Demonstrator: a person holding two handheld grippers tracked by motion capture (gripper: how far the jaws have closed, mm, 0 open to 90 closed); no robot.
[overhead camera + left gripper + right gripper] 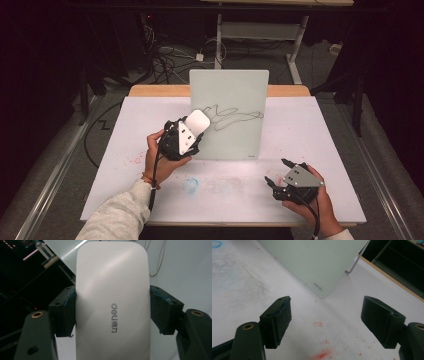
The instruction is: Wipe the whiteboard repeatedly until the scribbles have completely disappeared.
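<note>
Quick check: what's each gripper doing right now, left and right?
Left gripper: shut on the white eraser, held up at the glass board.
Right gripper: open, holding nothing, low over the table.

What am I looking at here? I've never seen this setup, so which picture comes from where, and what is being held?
A person sits at a table with a hand-held two-jaw gripper in each hand. The high view looks down from above the person's side. The other two pictures come from cameras riding on the grippers, looking along their black jaws.

The left gripper is shut on a white eraser, held up at a glass board that stands upright on the table and carries a dark scribble.

The right gripper is open, holds nothing and sits low over the table near the board's lower corner. The white table top has red and blue marker smudges.
</note>
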